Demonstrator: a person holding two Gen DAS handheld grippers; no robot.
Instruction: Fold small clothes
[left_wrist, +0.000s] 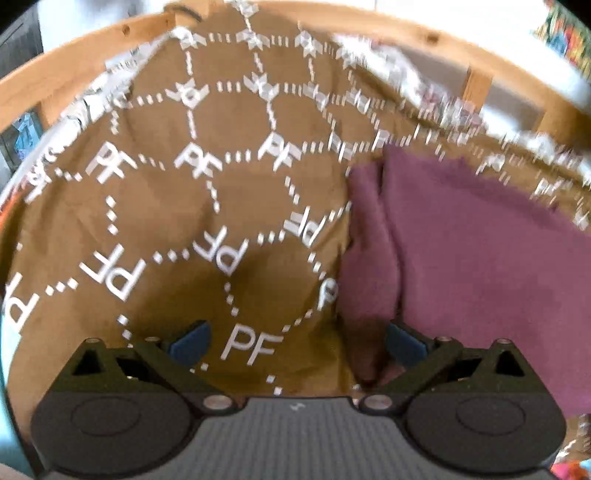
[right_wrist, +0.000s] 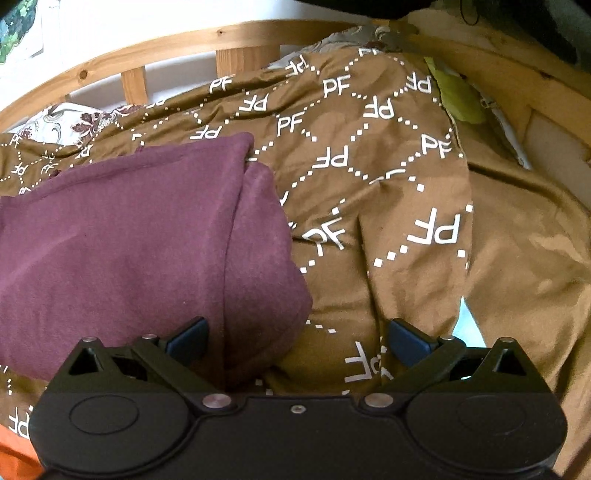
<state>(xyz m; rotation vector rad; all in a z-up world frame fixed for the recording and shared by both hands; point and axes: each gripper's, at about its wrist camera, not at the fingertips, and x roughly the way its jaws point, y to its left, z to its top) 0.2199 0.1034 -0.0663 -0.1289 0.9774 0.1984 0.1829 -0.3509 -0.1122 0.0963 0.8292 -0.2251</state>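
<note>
A maroon garment (left_wrist: 480, 266) lies folded on a brown bedspread (left_wrist: 177, 206) printed with white "PF" letters. In the left wrist view it fills the right side; my left gripper (left_wrist: 297, 345) is open and empty, its right finger at the garment's left edge. In the right wrist view the garment (right_wrist: 122, 240) fills the left side. My right gripper (right_wrist: 297, 343) is open and empty, jaws wide, straddling the garment's right edge, with the left finger over the cloth.
A wooden bed frame (right_wrist: 177, 40) with slats curves behind the bedspread (right_wrist: 388, 166). A floral pillow (right_wrist: 70, 122) lies at the back left, a green cloth (right_wrist: 458, 96) at the back right, and an orange cloth (right_wrist: 14, 454) at the lower left.
</note>
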